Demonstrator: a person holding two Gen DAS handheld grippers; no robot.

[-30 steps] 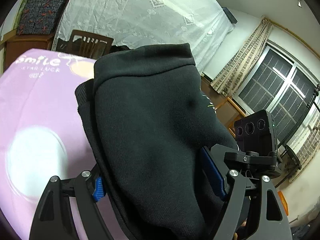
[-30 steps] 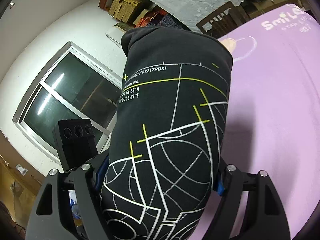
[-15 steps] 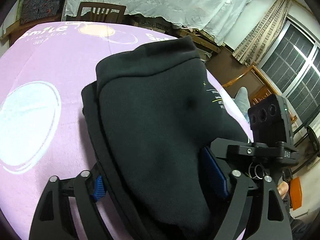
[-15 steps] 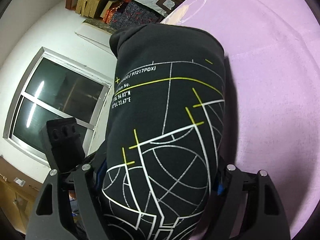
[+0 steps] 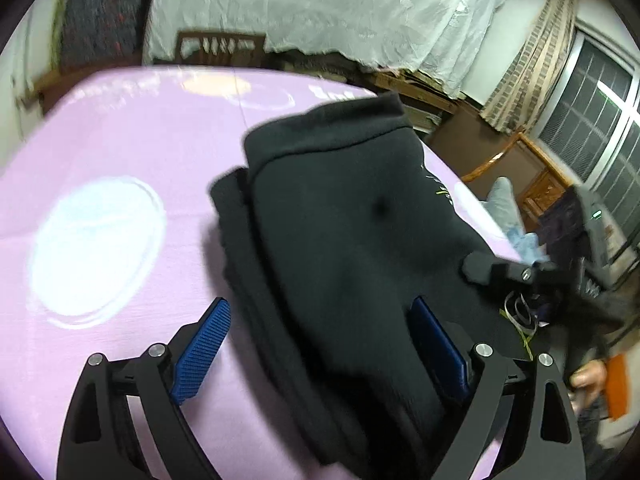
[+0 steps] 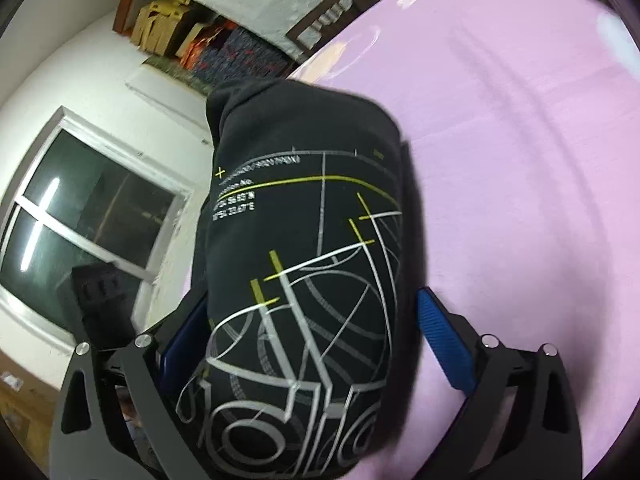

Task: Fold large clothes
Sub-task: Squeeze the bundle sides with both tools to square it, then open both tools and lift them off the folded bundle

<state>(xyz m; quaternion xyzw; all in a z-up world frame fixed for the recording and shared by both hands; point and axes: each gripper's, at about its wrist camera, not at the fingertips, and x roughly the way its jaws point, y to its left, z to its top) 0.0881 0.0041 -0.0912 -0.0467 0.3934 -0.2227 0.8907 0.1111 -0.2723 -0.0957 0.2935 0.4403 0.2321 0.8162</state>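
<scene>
A folded black sweatshirt (image 5: pixel 352 240) lies on the purple sheet (image 5: pixel 120 140). My left gripper (image 5: pixel 320 344) is open, its blue pads (image 5: pixel 202 340) standing apart on either side of the bundle. In the right wrist view the same sweatshirt (image 6: pixel 304 264) shows its white and yellow line print. My right gripper (image 6: pixel 316 344) is open too, with its right pad (image 6: pixel 444 336) clear of the cloth and the left pad half hidden behind it. The other gripper shows at the right of the left wrist view (image 5: pixel 568 276).
A white circle print (image 5: pixel 96 248) marks the sheet at left. A wooden chair (image 5: pixel 220 48) and a white lace cover (image 5: pixel 320 12) stand beyond the far edge. Windows (image 6: pixel 80 216) and stacked boxes (image 6: pixel 168 20) are off to the side.
Both grippers have opened and let go of the sweatshirt. The bundle has come down from the air onto the purple sheet.
</scene>
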